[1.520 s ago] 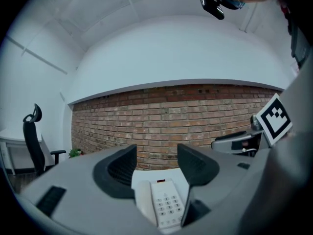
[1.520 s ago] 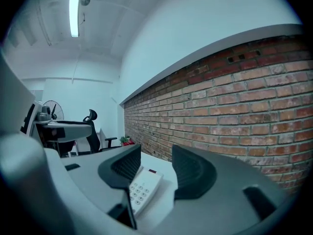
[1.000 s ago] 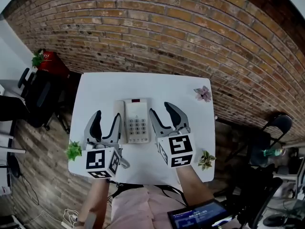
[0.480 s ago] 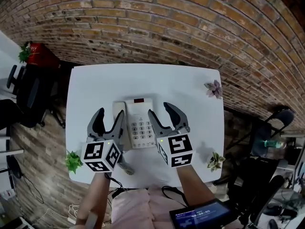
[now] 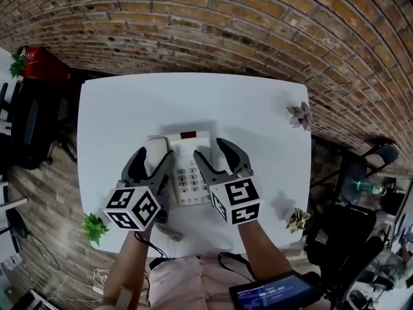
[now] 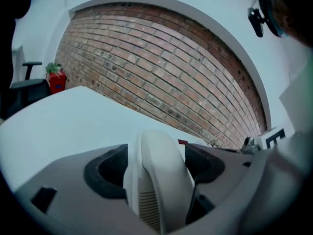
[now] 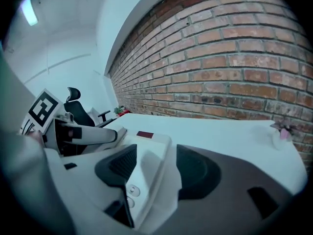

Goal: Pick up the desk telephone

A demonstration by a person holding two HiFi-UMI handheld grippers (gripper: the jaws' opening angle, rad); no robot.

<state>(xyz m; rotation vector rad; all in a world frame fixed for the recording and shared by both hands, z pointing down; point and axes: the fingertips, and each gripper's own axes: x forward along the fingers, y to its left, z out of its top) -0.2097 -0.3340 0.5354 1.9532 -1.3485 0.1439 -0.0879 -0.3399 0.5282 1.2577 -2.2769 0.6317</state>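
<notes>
place: an office-like workroom
walls: bare brick wall point(image 5: 258, 18) behind the tabletop
furniture: plain white tabletop point(image 5: 213, 95); black office chair point(image 5: 29, 124) at the left, another chair point(image 5: 382, 157) at the right
equipment: corded desk telephone point(image 5: 187, 166) with a keypad; lit screen point(image 5: 277, 292) at the lower edge
decor: small potted plants point(image 5: 94, 227) at the tabletop's edges
floor: wood planks point(image 5: 58, 192), with cables point(image 5: 97, 279) lying on them

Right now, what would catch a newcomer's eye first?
A white desk telephone at the middle of the white table, before a brick wall. Both grippers straddle it, jaws opening: the left gripper around the handset, the right gripper around the phone's right edge.
</notes>
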